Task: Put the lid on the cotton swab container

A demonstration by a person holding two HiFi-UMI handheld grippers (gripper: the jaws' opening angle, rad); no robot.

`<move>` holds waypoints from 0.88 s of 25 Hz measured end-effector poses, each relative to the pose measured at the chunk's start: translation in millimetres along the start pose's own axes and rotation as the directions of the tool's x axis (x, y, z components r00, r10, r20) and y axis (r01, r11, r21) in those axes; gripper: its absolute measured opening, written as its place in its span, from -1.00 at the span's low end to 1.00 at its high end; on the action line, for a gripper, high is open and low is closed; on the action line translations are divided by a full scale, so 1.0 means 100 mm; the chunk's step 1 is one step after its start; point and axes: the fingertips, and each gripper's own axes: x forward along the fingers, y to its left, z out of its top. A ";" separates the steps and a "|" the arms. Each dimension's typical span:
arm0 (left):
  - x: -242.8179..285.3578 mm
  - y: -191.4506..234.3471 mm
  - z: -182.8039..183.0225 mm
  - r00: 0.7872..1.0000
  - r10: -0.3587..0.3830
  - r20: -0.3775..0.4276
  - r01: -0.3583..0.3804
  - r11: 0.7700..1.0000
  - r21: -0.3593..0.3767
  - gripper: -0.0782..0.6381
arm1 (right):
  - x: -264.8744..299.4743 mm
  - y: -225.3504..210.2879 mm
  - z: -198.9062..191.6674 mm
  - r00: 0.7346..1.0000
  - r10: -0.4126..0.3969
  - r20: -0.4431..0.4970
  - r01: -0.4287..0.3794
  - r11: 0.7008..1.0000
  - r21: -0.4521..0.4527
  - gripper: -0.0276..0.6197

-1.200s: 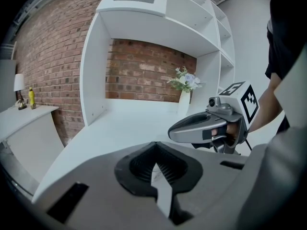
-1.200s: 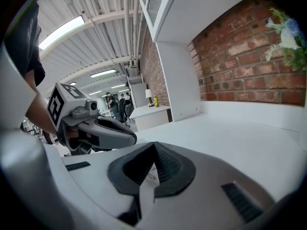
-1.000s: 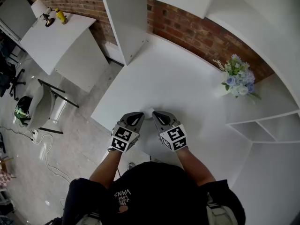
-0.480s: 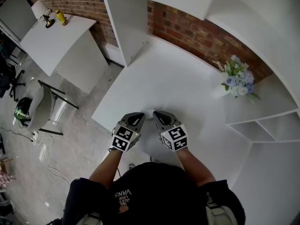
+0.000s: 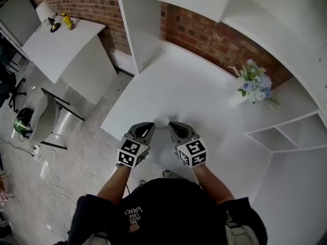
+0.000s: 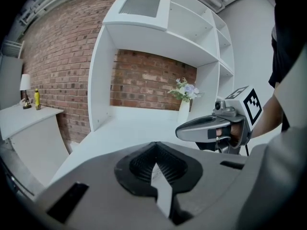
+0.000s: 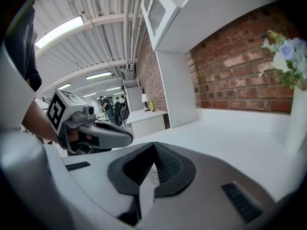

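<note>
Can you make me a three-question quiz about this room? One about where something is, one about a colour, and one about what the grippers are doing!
1. Where are the flowers?
A. On the floor
B. On the white desk, near the brick wall
C. On a chair

2. What colour is the small bottle on the side table?
A. Blue
B. Black
C. Yellow

3. How are the left gripper and the right gripper?
A. Both shut, holding nothing
B. Both wide open
C. Each squeezing a lid

Answers:
1 B: the head view shows them standing at the desk's far edge.
2 C: it shows bright yellow.
3 A: each gripper view shows its jaws together with nothing between.
</note>
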 end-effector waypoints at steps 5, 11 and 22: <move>-0.26 -0.06 0.08 0.999 0.010 0.046 -0.010 1.000 -0.008 -0.76 | -0.21 0.13 0.09 0.999 -0.024 0.039 0.023 1.000 0.010 -0.92; -0.59 -0.16 0.13 0.996 0.018 0.087 -0.018 1.000 0.000 -0.76 | -0.48 0.32 0.14 0.996 -0.044 0.072 0.042 0.999 0.030 -0.92; -1.27 -0.39 0.04 0.990 0.026 0.139 -0.024 1.000 -0.017 -0.76 | -0.99 0.76 0.08 0.989 -0.112 0.092 0.109 0.993 0.039 -0.92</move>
